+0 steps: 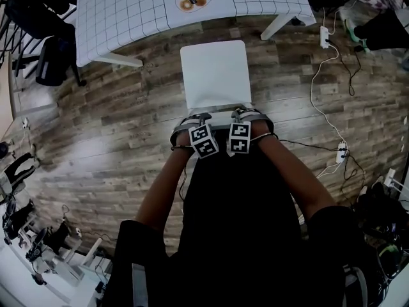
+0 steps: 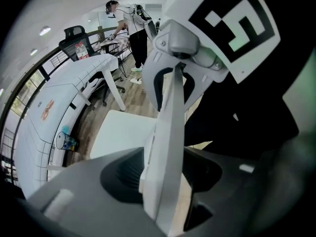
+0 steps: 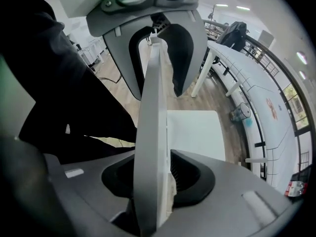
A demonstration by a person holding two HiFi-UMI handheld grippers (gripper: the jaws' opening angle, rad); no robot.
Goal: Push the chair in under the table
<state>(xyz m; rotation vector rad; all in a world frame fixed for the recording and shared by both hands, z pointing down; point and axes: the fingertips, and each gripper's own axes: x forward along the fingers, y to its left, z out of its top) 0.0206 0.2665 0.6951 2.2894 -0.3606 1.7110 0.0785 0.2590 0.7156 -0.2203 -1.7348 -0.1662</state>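
Observation:
A white chair stands on the wooden floor, its seat (image 1: 214,72) facing the white grid-patterned table (image 1: 128,11), with floor between them. Both grippers hang over the top of its thin backrest (image 1: 217,109), pointing down. My left gripper (image 1: 197,117) straddles the backrest (image 2: 170,132) with the panel between its jaws; a strip of floor shows beside the panel, so the gripper (image 2: 163,177) is open. My right gripper (image 1: 246,114) straddles the backrest (image 3: 150,122) a little to the right; its jaws (image 3: 153,177) stand open around the panel. The seat (image 3: 195,132) shows beyond.
A black office chair (image 1: 45,37) stands at the table's left end. Power strips and cables (image 1: 342,152) lie on the floor at the right. A plastic cup (image 2: 64,141) and a bread picture (image 1: 192,0) are on the table. A person (image 2: 133,28) stands far back.

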